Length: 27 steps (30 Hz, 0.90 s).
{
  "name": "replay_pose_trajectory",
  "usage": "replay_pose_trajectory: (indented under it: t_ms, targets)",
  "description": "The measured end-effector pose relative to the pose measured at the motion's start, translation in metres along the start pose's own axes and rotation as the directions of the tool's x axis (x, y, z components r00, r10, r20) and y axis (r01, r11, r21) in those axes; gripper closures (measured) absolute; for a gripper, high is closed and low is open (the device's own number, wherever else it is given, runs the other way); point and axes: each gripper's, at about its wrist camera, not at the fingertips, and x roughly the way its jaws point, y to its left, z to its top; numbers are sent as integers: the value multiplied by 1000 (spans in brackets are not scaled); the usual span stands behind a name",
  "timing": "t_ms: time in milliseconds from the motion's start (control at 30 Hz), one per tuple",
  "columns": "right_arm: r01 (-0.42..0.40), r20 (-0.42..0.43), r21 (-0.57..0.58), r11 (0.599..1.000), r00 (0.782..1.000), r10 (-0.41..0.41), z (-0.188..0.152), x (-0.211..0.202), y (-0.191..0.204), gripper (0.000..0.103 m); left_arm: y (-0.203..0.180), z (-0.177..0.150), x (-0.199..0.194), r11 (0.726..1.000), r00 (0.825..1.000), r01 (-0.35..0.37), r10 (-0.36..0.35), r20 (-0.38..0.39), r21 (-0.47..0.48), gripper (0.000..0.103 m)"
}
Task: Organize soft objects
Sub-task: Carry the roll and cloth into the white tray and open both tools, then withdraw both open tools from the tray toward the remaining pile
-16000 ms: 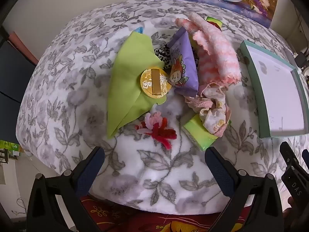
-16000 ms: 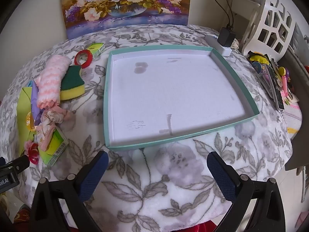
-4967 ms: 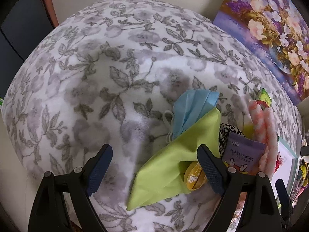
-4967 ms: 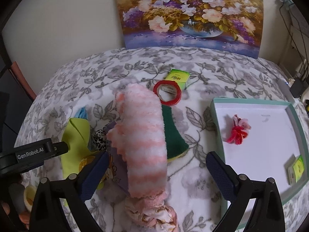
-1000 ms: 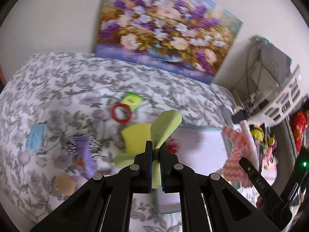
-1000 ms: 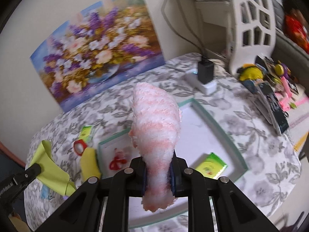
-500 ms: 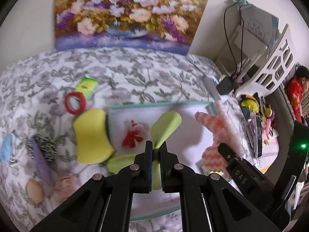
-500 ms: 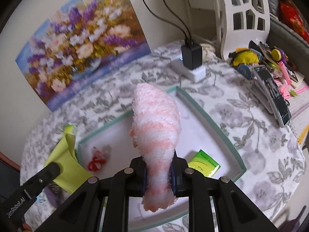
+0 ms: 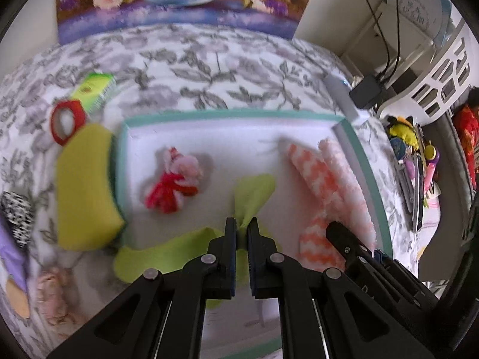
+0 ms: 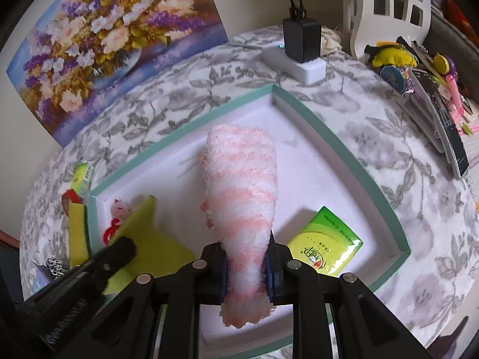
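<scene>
My left gripper [image 9: 242,227] is shut on a light green cloth [image 9: 253,193] and holds it low over the white tray with a teal rim [image 9: 233,115]. My right gripper [image 10: 245,257] is shut on a fluffy pink striped towel [image 10: 241,185] and holds it over the same tray [image 10: 335,137]. The towel [image 9: 326,179] also shows at the tray's right side in the left wrist view. A red and pink plush flower [image 9: 173,179] and a green tissue pack [image 10: 324,246] lie in the tray.
Left of the tray lie a yellow sponge [image 9: 85,185], a red tape ring [image 9: 64,119], a green packet [image 9: 95,88], a spotted scrunchie [image 9: 16,214] and a purple pouch. A white power strip with a black charger [image 10: 301,51] sits behind the tray. A flower painting stands at the back.
Both grippers have come down closer to the tray with their loads. The green cloth and the pink towel now hang just over or on the tray floor.
</scene>
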Motion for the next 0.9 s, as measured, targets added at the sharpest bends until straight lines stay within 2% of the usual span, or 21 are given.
replay_pose_trajectory:
  t_ms: [233, 500, 533, 600, 633, 667, 767, 900]
  targets:
    - [20, -42, 31, 999, 999, -19, -3, 10, -9, 81, -2, -3, 16, 1000, 1000, 3, -3, -31, -9, 96]
    - [44, -76, 16, 999, 996, -43, -5, 15, -6, 80, 7, 3, 11, 999, 999, 13, -15, -51, -49, 95]
    - [49, -72, 10, 999, 996, -48, -4, 13, -6, 76, 7, 4, 7, 999, 999, 14, -16, -46, -49, 92]
    - [47, -71, 7, 999, 996, -47, -1, 8, -5, 69, 7, 8, 1, 998, 999, 15, -18, -42, -53, 76]
    - [49, -73, 7, 999, 996, -48, 0, 6, -5, 63, 8, 10, -3, 998, 999, 18, -20, -39, -57, 59]
    - [52, -72, 9, 999, 996, -51, 1, 3, -5, 57, 9, 12, -8, 998, 999, 21, -23, -32, -61, 51]
    - [61, -61, 6, 998, 996, -60, 5, -7, -3, 52, 12, 17, -23, 997, 1000, 23, -24, -6, -71, 46]
    - [79, -48, -10, 997, 996, -80, 11, -23, -1, 42, 18, 21, -40, 997, 1000, -12, 13, 20, -81, 31]
